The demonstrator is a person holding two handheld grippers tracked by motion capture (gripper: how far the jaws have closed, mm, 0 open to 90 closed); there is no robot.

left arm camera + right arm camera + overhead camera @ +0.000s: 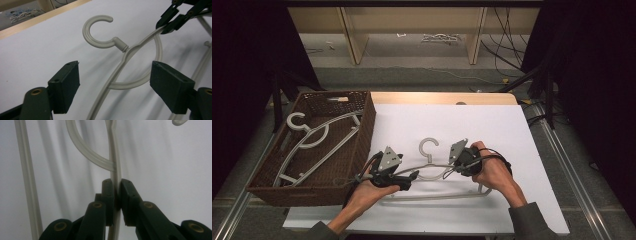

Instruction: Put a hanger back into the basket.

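One grey plastic hanger point(438, 172), judged light, stiff and slippery, is pinched on its shoulder by the right tongs point(116, 195); the left tongs point(115, 85), at lower centre, stand open astride the other shoulder.

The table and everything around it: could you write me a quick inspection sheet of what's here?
Surface: white table top, wooden edge at the back.
Job's things: grey hanger on the table.
Clutter: wicker basket holding more hangers.
Grippers: right gripper shut on the hanger's arm; left gripper open, jaws either side of the hanger's other arm.
Cables: black cable over the right hand.
Surroundings: wooden shelving, loose wires on the floor.
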